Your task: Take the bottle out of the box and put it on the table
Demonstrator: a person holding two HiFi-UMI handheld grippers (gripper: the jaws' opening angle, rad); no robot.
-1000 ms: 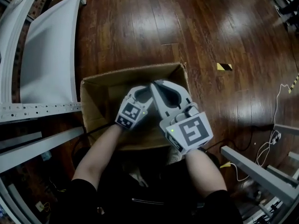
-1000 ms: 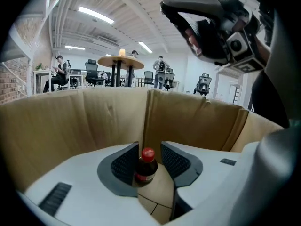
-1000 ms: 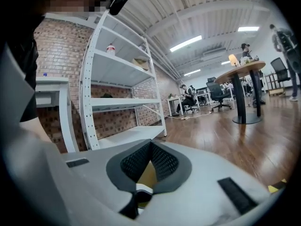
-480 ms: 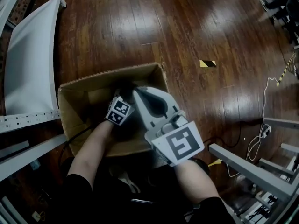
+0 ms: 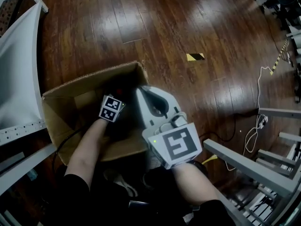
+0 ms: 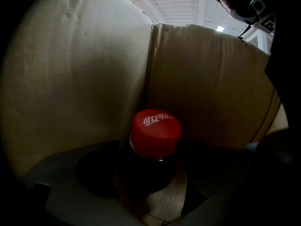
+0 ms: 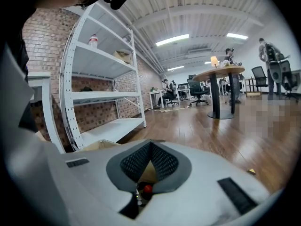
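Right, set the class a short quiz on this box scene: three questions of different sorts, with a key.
1. True or false: the bottle stands outside the cardboard box.
2. The bottle's cap is: A green, B red, C white.
3. Fill in: the bottle stands between the open jaws of the ____ gripper.

Key
1. False: it stands inside the box.
2. B.
3. Left: the left gripper has just been opening its jaws, and the bottle is between them.
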